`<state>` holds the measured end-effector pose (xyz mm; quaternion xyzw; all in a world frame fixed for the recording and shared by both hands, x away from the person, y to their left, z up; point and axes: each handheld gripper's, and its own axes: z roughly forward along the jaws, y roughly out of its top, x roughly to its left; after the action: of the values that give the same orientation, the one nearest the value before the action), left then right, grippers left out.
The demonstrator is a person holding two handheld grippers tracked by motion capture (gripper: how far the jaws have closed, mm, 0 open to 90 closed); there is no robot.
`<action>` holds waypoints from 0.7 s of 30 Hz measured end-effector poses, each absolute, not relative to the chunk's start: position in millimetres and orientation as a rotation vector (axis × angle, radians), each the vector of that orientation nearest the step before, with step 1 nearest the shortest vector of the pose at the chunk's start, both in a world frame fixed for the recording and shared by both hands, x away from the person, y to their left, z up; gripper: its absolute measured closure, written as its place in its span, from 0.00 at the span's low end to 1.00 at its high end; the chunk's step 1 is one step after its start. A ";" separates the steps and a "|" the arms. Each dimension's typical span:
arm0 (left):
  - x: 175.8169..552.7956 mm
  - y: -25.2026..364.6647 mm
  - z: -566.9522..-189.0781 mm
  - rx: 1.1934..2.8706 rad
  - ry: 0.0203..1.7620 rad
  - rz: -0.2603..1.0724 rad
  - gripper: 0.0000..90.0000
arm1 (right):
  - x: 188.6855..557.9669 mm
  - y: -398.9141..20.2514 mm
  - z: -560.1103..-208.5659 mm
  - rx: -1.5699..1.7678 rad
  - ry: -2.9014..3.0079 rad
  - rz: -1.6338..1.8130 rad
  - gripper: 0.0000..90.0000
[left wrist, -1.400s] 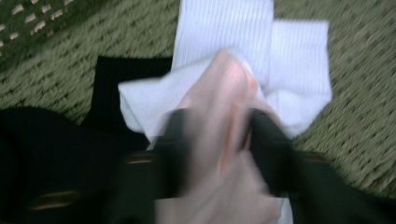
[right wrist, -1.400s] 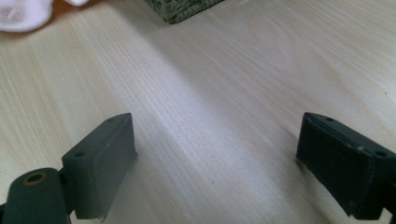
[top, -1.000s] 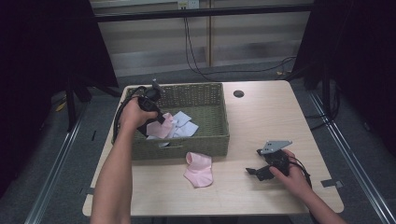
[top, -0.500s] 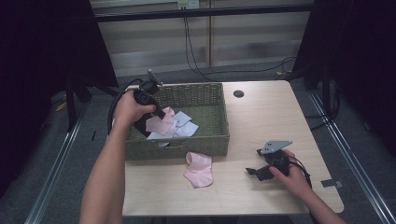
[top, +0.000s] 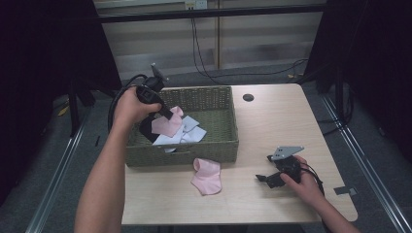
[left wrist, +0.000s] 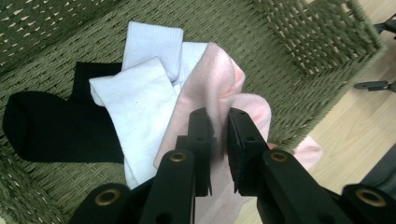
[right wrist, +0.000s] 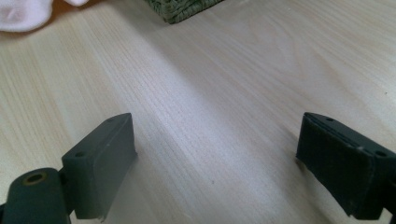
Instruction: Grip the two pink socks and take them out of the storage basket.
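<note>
- Two pink socks in play: one clamped in the left gripper [left wrist: 218, 135], its jaws pinched tight on a fold of the pink sock [left wrist: 219, 88]; the second pink sock [top: 207, 175] lies on the desk just in front of the basket's near wall.
- Held sock hangs over the basket's [top: 228, 148] left half, above white socks [left wrist: 140, 98] and a black sock [left wrist: 42, 126] on the basket floor.
- Step in hand, I'd judge: lifting the sock out of the basket (likely to pair w/ the one outside).
- Right gripper [top: 272, 177] rests on the desk nr the front-right corner, jaws wide apart, nothing between.
- Next: clear the near wall, carry toward the desk sock, release beside it. Whether the hem has cleared the pile is hard to tell.
</note>
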<state>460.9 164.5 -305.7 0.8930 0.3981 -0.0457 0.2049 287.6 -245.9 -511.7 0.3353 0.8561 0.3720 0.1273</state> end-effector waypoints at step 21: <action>438.3 147.2 -280.6 2.508 1.017 -0.161 0.89 | 287.6 -245.8 -511.7 0.976 2.491 1.082 0.12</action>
<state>438.3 147.2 -280.6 0.9037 0.3664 -0.0579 0.2136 287.6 -245.8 -511.7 0.3354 0.8561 0.3719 0.1274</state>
